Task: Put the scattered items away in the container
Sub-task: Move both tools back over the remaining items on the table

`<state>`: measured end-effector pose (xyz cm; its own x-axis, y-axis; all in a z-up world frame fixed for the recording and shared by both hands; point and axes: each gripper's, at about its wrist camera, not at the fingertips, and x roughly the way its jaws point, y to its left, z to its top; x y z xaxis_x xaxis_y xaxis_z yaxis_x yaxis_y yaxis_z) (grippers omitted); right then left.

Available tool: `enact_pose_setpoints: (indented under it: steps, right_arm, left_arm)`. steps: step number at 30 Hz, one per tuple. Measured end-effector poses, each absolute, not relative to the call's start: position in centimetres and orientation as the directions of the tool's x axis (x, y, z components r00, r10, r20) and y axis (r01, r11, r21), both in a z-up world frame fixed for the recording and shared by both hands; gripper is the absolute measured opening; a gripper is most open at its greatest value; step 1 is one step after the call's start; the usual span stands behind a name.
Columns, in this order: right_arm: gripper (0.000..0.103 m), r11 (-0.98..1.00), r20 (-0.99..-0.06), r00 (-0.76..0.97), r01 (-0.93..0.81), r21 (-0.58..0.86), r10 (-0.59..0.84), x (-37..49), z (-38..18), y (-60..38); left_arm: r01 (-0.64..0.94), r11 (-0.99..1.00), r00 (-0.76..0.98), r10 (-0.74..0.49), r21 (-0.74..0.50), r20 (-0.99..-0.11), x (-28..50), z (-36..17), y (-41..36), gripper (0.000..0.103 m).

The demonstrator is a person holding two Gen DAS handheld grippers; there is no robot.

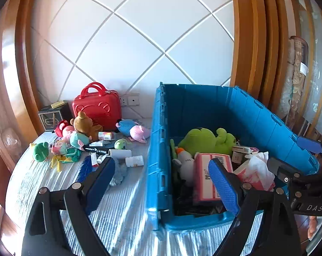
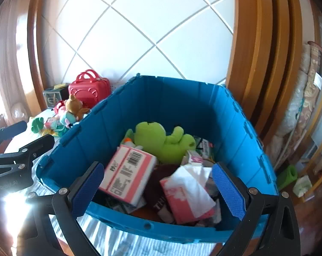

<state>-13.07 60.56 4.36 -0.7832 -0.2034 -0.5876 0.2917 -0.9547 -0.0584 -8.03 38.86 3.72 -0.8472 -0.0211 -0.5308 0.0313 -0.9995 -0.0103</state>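
Observation:
A blue plastic crate (image 1: 267, 119) (image 2: 109, 123) stands on the table and holds a green plush (image 1: 205, 140) (image 2: 161, 143), a pink box (image 2: 128, 175) and a tissue pack (image 2: 188, 194). My left gripper (image 1: 163, 179) is open and empty, over the crate's near left corner. My right gripper (image 2: 158, 183) is open and empty above the crate's near rim. Scattered items lie left of the crate: a brown bear (image 1: 86, 125), a blue and pink plush (image 1: 133, 129), a green toy (image 1: 40, 151) and white bottles (image 1: 134, 161).
A red toy suitcase (image 1: 99, 106) and a dark box (image 1: 54, 115) stand against the tiled wall. The striped table cover (image 1: 122, 213) runs to a rounded left edge. A wooden frame (image 1: 246, 42) rises right of the crate.

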Motion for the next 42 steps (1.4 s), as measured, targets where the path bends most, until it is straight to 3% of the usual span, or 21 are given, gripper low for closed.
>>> enact_pose_setpoints:
  steps: [14, 22, 33, 42]
  right_arm:
    - [0.103, -0.95, -0.525, -0.813, 0.312, -0.03, -0.251, -6.5, 4.4, 38.3]
    - [0.103, -0.938, -0.628, -0.733, 0.346, -0.011, -0.263, -6.8, 0.5, 29.4]
    - [0.103, -0.932, -0.763, -0.591, 0.359, 0.045, -0.264, -15.8, -7.6, 26.8]
    - [0.103, -0.938, -0.839, -0.492, 0.34, 0.063, -0.234, -23.3, -13.9, 26.6]
  left_arm:
    - [0.126, -0.992, -0.84, -0.096, -0.019, -0.534, -2.5, 0.8, 14.3, 0.09]
    - [0.246, -0.969, -0.755, -0.169, -0.036, -0.634, -3.2, -3.5, 4.6, 0.09]
    - [0.294, -0.956, -0.638, -0.19, -0.007, -0.746, -10.9, -9.3, 2.9, 0.09]
    - [0.217, -0.976, -0.576, -0.141, 0.016, -0.805, -20.4, -15.1, 4.5, 0.09]
